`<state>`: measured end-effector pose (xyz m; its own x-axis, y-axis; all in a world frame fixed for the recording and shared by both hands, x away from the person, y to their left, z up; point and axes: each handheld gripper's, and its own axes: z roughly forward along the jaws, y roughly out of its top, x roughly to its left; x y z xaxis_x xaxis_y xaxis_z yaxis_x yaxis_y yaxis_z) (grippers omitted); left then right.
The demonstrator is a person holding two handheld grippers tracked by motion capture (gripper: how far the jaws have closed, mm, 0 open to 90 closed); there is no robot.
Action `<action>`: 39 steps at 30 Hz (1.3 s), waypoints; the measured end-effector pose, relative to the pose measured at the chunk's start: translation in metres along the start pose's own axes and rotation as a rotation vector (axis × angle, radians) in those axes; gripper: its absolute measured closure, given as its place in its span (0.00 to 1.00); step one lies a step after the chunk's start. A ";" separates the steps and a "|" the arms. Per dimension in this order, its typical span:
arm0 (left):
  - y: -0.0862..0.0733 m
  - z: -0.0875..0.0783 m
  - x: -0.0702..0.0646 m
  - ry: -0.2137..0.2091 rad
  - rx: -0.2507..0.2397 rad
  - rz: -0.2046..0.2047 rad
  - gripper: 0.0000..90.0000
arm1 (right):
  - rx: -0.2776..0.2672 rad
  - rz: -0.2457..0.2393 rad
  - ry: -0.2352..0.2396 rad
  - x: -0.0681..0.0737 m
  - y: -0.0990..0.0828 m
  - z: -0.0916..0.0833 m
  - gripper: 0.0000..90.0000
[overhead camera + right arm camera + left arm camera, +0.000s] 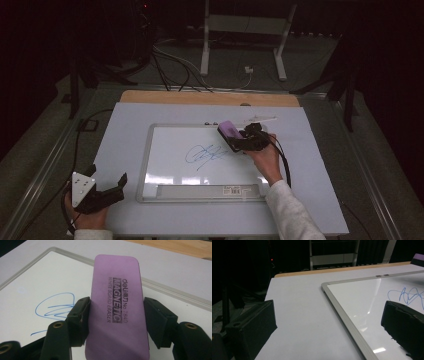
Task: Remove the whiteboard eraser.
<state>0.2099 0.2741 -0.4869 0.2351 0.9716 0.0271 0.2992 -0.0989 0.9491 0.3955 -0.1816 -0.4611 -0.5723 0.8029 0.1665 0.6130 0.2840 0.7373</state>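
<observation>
Gripping the purple eraser (116, 307) above the whiteboard's (150, 165) far right, near the blue scribble (207, 154), the right tongs (235, 140) may let it twist during wiping, as one pad looks barely seated; left tongs (107, 187) rest apart on the bench (125, 120).

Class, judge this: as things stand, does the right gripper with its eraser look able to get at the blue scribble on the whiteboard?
Probably yes. The right gripper holds the purple eraser just beside the blue scribble, and only bare whiteboard lies between them.
</observation>
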 end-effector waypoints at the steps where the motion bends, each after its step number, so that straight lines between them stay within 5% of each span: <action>1: 0.000 0.000 0.000 0.000 0.000 0.000 0.01 | 0.001 -0.001 0.002 0.001 0.000 0.000 0.45; 39: 0.001 0.002 -0.001 -0.004 0.001 0.003 0.01 | 0.038 -0.076 0.030 0.028 -0.006 0.020 0.45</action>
<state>0.2119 0.2722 -0.4870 0.2395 0.9705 0.0288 0.2997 -0.1021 0.9485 0.3866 -0.1500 -0.4743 -0.6337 0.7625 0.1304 0.5870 0.3643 0.7230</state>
